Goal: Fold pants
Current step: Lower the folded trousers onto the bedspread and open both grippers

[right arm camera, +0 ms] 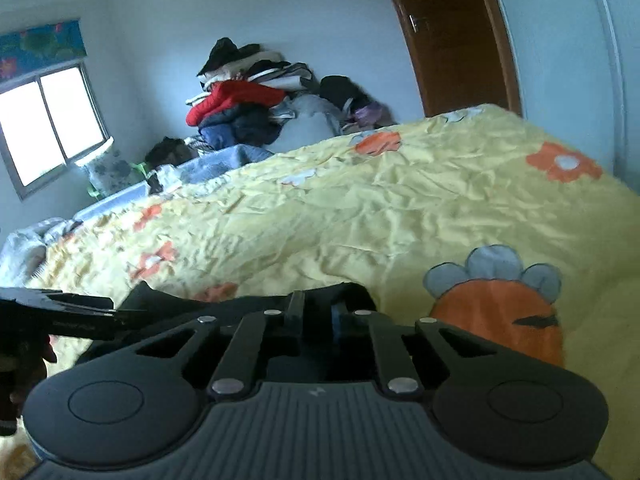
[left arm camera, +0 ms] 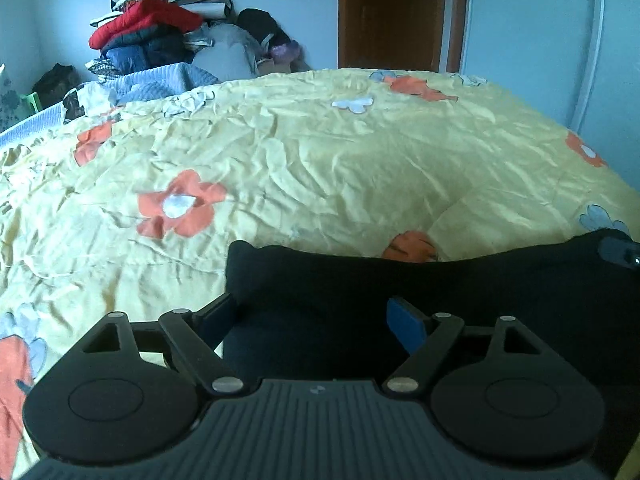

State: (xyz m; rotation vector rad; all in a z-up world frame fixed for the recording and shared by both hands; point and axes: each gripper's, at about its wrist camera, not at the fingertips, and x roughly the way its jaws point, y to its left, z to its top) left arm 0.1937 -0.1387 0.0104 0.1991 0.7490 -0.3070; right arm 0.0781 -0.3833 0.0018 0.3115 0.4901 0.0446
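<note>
Black pants (left arm camera: 460,292) lie across the near edge of the yellow flowered bedspread (left arm camera: 320,152). In the left wrist view my left gripper (left arm camera: 312,316) is open wide over the pants' left end; the cloth sits between the fingers, and the blue pad (left arm camera: 404,322) does not press on it. In the right wrist view my right gripper (right arm camera: 316,312) has its fingers drawn close together on a bunched edge of the pants (right arm camera: 352,292). The left gripper (right arm camera: 72,314) shows at the left of that view, above the dark cloth (right arm camera: 168,304).
A tall pile of clothes (left arm camera: 156,28) and a blue blanket (left arm camera: 160,80) sit at the bed's far side. A brown door (left arm camera: 392,12) stands behind the bed. A window (right arm camera: 48,128) is at the far left wall. The bedspread is wrinkled, with orange and blue flowers.
</note>
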